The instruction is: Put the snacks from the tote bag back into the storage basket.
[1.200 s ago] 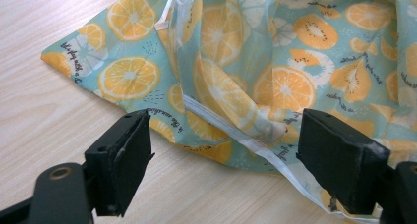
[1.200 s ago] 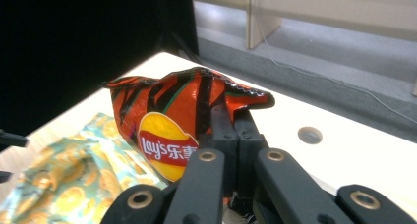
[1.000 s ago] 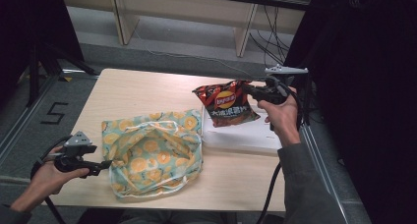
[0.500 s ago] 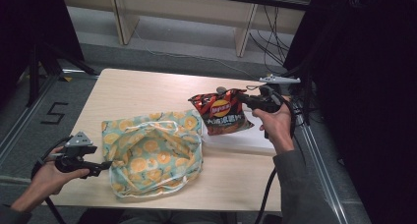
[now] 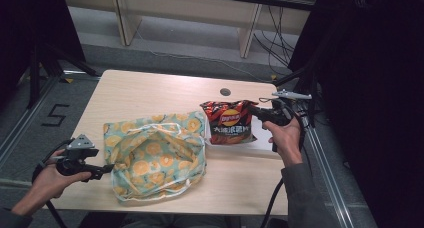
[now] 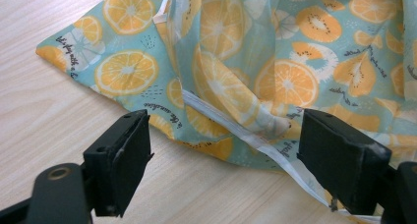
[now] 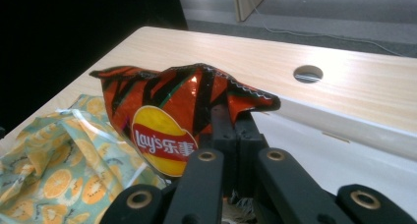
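- R hand-held gripper (image 5: 261, 114): jaws clamped tight on the edge of red chip bag (image 5: 230, 122), at the worktop's (image 5: 150, 90) right side, above a white sheet (image 5: 260, 144).
- L hand-held gripper (image 6: 223, 150): jaws wide, nothing gripped; fruit-print fabric bag (image 5: 155, 155) edge w/ white drawstring (image 6: 231, 130) lies btwn them.
- Chip bag just beside fabric bag's right edge.

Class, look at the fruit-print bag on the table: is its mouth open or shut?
Open. The fruit-print bag lies on the table, its white-edged rim gaping in a loop.
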Action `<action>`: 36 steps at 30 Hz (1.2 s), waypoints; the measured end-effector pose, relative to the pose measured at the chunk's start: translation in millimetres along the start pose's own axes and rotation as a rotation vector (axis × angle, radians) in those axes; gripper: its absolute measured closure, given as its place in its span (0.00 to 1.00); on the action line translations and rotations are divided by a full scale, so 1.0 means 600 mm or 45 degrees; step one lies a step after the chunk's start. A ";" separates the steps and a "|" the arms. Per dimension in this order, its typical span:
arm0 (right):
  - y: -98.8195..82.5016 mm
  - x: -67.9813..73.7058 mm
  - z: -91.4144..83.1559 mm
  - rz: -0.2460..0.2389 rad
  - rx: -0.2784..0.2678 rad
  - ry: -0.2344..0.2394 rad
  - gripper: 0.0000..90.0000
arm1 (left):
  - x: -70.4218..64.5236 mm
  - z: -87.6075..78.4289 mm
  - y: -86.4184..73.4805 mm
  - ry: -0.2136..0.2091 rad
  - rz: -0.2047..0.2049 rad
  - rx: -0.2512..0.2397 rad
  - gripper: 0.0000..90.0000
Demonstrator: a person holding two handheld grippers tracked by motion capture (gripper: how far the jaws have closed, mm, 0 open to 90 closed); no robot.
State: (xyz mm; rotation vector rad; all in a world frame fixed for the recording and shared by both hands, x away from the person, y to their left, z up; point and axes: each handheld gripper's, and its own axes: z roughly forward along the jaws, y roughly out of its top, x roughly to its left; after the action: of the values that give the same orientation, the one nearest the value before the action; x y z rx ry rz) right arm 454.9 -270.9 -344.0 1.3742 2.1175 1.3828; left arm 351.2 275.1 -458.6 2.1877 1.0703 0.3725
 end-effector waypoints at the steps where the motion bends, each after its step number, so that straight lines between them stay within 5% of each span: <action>1: -0.003 -0.007 -0.001 -0.013 -0.010 0.006 1.00 | 0.000 0.000 0.000 0.001 -0.002 0.002 0.22; 5: -0.017 -0.018 -0.008 0.077 -0.007 -0.002 1.00 | 0.000 0.000 0.000 -0.007 -0.015 0.008 0.22; 10: -0.032 -0.035 -0.010 0.069 -0.020 -0.016 1.00 | 0.001 0.000 0.000 0.008 -0.001 0.013 0.22; 13: -0.036 -0.034 -0.011 0.133 -0.008 -0.018 1.00 | 0.002 0.000 0.000 -0.006 -0.002 0.024 0.22; 15: -0.037 -0.042 -0.010 0.093 -0.017 -0.028 1.00 | 0.002 -0.001 0.000 -0.006 -0.002 0.025 0.22; 17: -0.038 -0.040 -0.010 0.143 -0.006 -0.023 1.00 | 0.002 -0.001 0.000 -0.005 -0.001 0.024 0.22; 20: -0.038 -0.050 -0.007 0.112 -0.021 -0.034 0.98 | 0.002 0.000 0.000 -0.006 -0.003 0.025 0.22; 21: -0.038 -0.046 -0.006 0.158 -0.015 -0.038 0.98 | 0.002 0.000 0.000 -0.005 -0.002 0.026 0.22; 26: -0.034 -0.058 0.005 0.119 -0.034 -0.057 0.98 | 0.003 0.001 0.000 -0.002 -0.006 0.017 0.22; 27: -0.033 -0.054 0.007 0.168 -0.020 -0.063 0.98 | 0.002 0.001 0.000 0.004 -0.010 0.008 0.22; 29: -0.031 -0.061 0.014 0.137 -0.036 -0.080 0.98 | 0.003 0.000 0.000 0.005 -0.006 0.013 0.22; 30: -0.029 -0.059 0.016 0.179 -0.028 -0.068 0.98 | 0.003 -0.001 0.000 0.006 -0.007 0.007 0.22; 36: -0.020 -0.069 0.032 0.129 -0.046 -0.105 0.98 | 0.006 -0.002 0.000 0.010 -0.014 -0.001 0.22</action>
State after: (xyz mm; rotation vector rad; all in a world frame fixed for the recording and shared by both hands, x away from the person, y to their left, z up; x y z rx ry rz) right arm 482.2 -295.0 -374.3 1.5165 1.9859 1.3696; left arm 352.6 278.3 -457.9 2.1808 1.0861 0.3765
